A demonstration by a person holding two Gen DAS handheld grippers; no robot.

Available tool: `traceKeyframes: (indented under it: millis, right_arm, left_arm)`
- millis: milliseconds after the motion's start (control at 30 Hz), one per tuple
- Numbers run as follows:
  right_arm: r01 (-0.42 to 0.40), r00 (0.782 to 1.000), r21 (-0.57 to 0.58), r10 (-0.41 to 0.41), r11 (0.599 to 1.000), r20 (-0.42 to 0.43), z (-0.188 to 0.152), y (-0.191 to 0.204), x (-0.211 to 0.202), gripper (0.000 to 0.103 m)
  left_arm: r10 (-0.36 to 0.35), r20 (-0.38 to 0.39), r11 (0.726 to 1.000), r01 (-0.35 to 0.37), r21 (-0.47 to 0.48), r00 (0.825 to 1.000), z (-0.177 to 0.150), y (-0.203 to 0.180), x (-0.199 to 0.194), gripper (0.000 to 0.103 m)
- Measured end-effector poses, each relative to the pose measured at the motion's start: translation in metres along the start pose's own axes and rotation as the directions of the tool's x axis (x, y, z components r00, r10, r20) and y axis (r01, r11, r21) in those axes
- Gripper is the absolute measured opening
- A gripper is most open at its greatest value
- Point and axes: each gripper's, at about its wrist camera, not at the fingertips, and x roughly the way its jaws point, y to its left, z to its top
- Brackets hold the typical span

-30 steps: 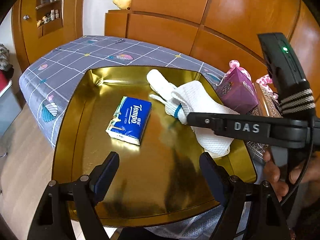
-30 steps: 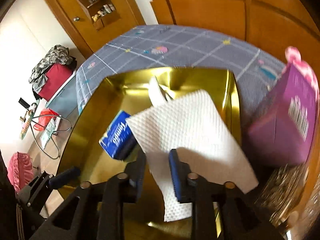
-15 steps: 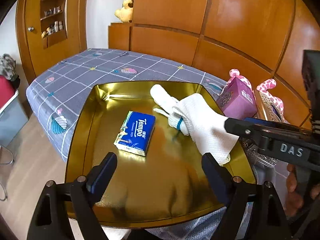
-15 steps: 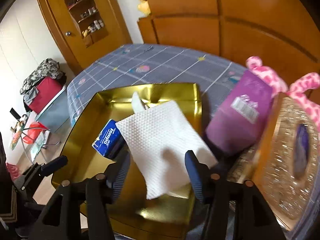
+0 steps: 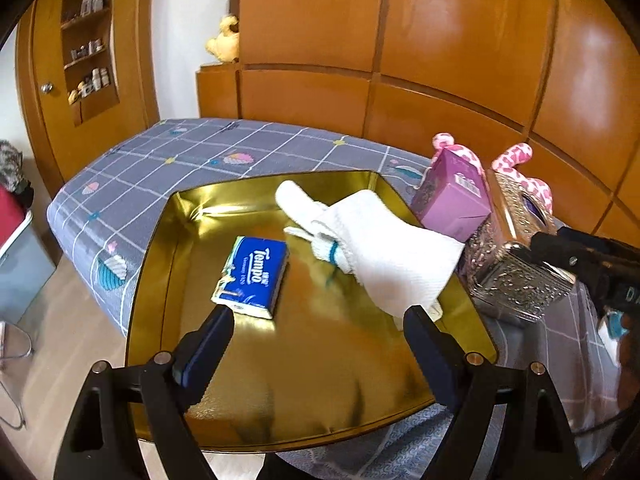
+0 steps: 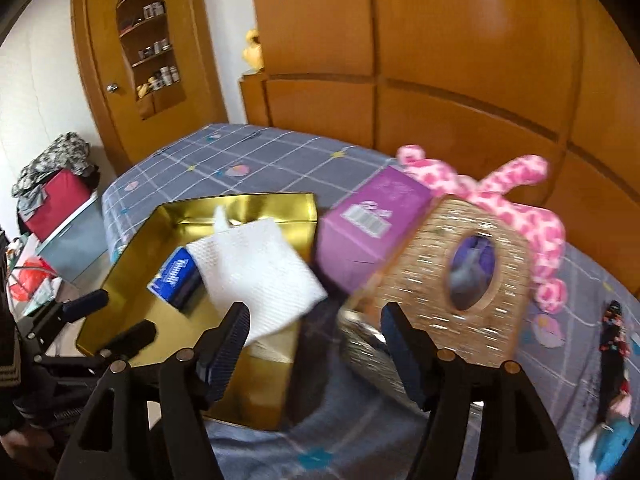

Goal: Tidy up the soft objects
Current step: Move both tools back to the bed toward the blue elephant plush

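Paper towel lying in the gold tray

Left-wrist view: left gripper (image 5: 316, 344) is hanging spread and empty over the gold tray (image 5: 160, 264), where a Tempo tissue pack (image 5: 253, 276), white glove (image 5: 308, 216) and paper towel (image 5: 396, 264) are resting.

Right-wrist view: right gripper (image 6: 314, 344) is opening, nothing between its jaws, hovering between the tray (image 6: 256, 384) and a glittery tissue box (image 6: 460, 288); the towel (image 6: 256, 272) is draping over the tray's edge.

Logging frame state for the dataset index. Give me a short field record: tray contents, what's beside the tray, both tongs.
tray: shiny gold tray on grey checked bedspread
in tray: blue Tempo tissue pack; white paper towel; white glove under the towel
beside tray: purple carton, glittery tissue box, pink spotted plush
left tongs: open, empty
right tongs: opening, nothing between
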Motion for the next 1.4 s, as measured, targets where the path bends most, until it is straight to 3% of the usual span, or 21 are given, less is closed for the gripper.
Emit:
traceKeyframes:
  millis: [333, 500, 633, 800, 1067, 1167, 1233, 1333, 1400]
  right_arm:
    - [0.126, 0.991, 0.146, -0.131, 0.981, 0.023, -0.025, -0.081, -0.042, 0.070]
    - [0.213, 0.976, 0.253, -0.219, 0.944, -0.006, -0.047, -0.136, -0.063, 0.070]
    - [0.284, 0.956, 0.332, -0.293, 0.900, -0.024, -0.068, -0.176, -0.086, 0.070]
    - [0.348, 0.926, 0.483, -0.375, 0.803, -0.043, -0.100, -0.228, -0.122, 0.070]
    - [0.410, 0.852, 0.716, -0.518, 0.564, -0.079, -0.157, -0.296, -0.186, 0.070]
    - [0.406, 0.836, 0.762, -0.543, 0.504, -0.087, -0.172, -0.311, -0.200, 0.070]
    - [0.391, 0.834, 0.789, -0.545, 0.474, -0.085, -0.182, -0.317, -0.204, 0.071]
    - [0.321, 0.853, 0.842, -0.518, 0.433, -0.059, -0.194, -0.326, -0.205, 0.073]
    - [0.291, 0.859, 0.867, -0.509, 0.406, -0.050, -0.201, -0.328, -0.202, 0.073]
  left_arm:
    - [-0.071, 0.012, 0.991, 0.069, 0.117, 0.997, -0.001, -0.037, -0.008, 0.087]
    - [-0.142, 0.003, 0.972, 0.138, 0.190, 0.990, -0.002, -0.063, -0.013, 0.087]
    - [-0.214, -0.016, 0.941, 0.211, 0.264, 0.977, -0.003, -0.092, -0.015, 0.087]
    - [-0.283, -0.042, 0.893, 0.279, 0.353, 0.958, -0.006, -0.128, -0.018, 0.087]
    - [-0.383, -0.131, 0.793, 0.399, 0.460, 0.914, -0.010, -0.196, -0.010, 0.087]
    - [-0.409, -0.166, 0.766, 0.437, 0.471, 0.897, -0.010, -0.217, -0.005, 0.087]
    - [-0.430, -0.191, 0.748, 0.467, 0.472, 0.882, -0.009, -0.237, -0.002, 0.087]
    - [-0.464, -0.219, 0.713, 0.508, 0.483, 0.858, -0.008, -0.261, -0.002, 0.087]
    - [-0.495, -0.237, 0.674, 0.542, 0.502, 0.836, -0.009, -0.283, -0.001, 0.087]
